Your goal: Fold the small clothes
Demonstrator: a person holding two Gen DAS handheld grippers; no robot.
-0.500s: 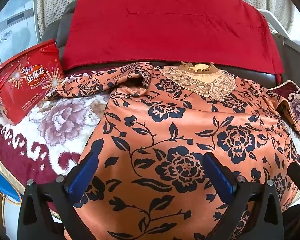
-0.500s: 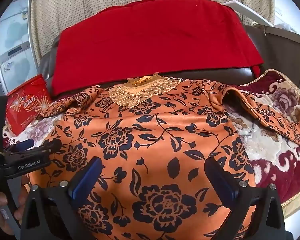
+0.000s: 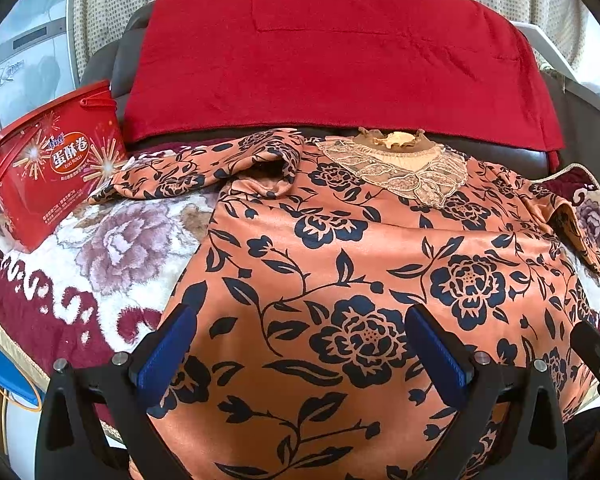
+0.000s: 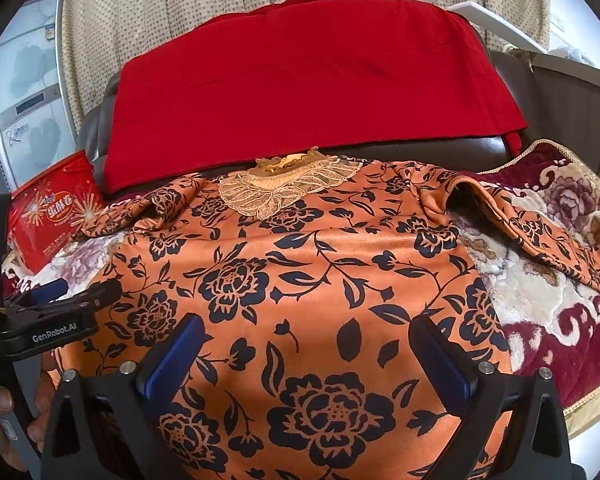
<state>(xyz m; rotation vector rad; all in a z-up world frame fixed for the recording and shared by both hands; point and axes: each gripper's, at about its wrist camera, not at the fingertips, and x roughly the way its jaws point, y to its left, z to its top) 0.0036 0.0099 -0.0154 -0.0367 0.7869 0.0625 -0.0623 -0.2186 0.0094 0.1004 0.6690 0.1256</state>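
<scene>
The orange floral blouse (image 3: pixel 340 280) is seen spread flat, collar away from the fingers, sleeves out to both sides. No fold is judged made; all folding remains. The left gripper (image 3: pixel 300 352) and right gripper (image 4: pixel 312 360) are held open, empty, over its lower body

Both wrist cams sit low and close over the orange floral top (image 3: pixel 340 280), facing fwd toward the red blanket (image 3: pixel 332 52). Left cam sits further left; right cam further right. Shared: top, blanket, red box (image 4: pixel 52 212).
</scene>
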